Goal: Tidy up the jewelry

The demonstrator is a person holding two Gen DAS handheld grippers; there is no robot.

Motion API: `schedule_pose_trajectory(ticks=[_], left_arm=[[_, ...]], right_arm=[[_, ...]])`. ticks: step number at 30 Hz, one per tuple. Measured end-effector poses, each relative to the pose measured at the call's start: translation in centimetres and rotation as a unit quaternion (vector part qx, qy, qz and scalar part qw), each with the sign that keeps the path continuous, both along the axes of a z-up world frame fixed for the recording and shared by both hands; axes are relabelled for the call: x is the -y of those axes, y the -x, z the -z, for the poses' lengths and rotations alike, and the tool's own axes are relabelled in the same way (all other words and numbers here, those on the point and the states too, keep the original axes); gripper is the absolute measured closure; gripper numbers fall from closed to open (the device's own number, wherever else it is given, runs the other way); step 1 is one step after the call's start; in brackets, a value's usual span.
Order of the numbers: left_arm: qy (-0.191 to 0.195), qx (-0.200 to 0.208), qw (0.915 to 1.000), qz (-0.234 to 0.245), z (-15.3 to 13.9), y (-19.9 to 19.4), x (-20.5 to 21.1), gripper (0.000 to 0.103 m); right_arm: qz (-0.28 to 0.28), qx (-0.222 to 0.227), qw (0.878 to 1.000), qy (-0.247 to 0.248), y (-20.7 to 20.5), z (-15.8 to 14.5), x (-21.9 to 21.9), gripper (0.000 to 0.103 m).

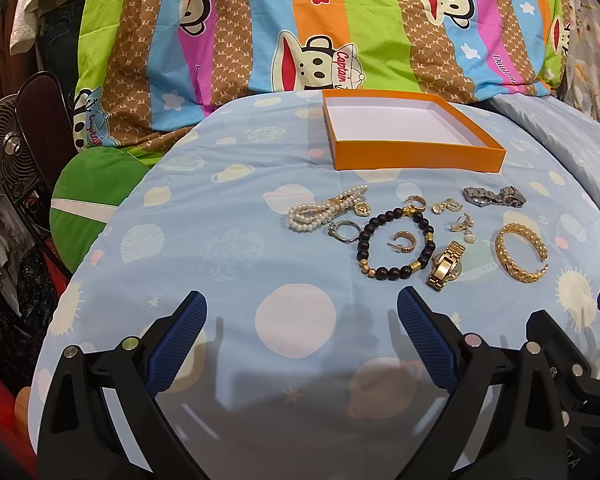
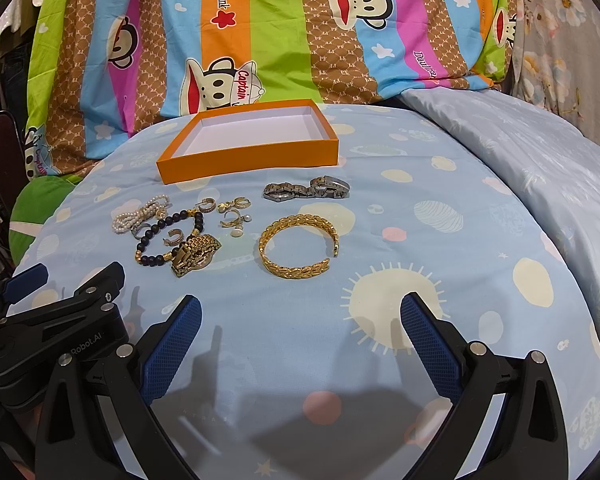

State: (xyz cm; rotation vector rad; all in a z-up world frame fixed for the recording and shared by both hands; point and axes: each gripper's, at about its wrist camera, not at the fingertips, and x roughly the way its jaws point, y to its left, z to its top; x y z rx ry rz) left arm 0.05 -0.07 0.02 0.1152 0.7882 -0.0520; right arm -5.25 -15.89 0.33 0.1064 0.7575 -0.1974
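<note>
- Our left gripper and right gripper hover above the blue sheet, jaws spread wide — nothing held.
- The jewelry (gold cuff, black bead bracelet, pearls) lies near the orange box — none inside.

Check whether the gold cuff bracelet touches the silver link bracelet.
Apart. The right wrist view shows bare sheet between the gold cuff bracelet and the silver link bracelet.
</note>
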Motion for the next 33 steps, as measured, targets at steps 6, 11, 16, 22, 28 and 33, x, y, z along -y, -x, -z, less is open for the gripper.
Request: schedule_pose_trajectory(ticks=[6, 11, 16, 22, 28, 33], left_arm=[[0.0, 0.0, 1.0, 0.0, 0.0, 0.0, 0.0, 0.009], [0.0, 0.0, 1.0, 0.0, 0.0, 0.0, 0.0, 0.01], [0.0, 0.0, 1.0, 0.0, 0.0, 0.0, 0.0, 0.01], [0.002, -0.001, 1.0, 0.001, 0.0, 0.0, 0.0, 0.009], [0.012, -0.007, 0.9998, 0.01, 0.3, 0.0, 0.7, 0.007], [0.021, -0.017, 0.9996, 0.013, 0.3, -1.0, -0.2, 0.007]], right_arm=[[0.0, -0.001, 1.0, -0.001, 0.0, 0.0, 0.0, 0.005], [0.0, -0.001, 1.0, -0.002, 0.0, 0.0, 0.1, 0.005], [0.0, -0.001, 1.0, -0.002, -0.1, 0.0, 0.1, 0.005], [-0.001, -0.008, 1.0, -0.009, -0.3, -0.2, 0.5, 0.005], [0.005, -0.022, 1.0, -0.011, -1.1, 0.4, 1.1, 0.005], [0.011, -0.03, 0.999, -0.011, -2.8, 0.3, 1.9, 0.005]])
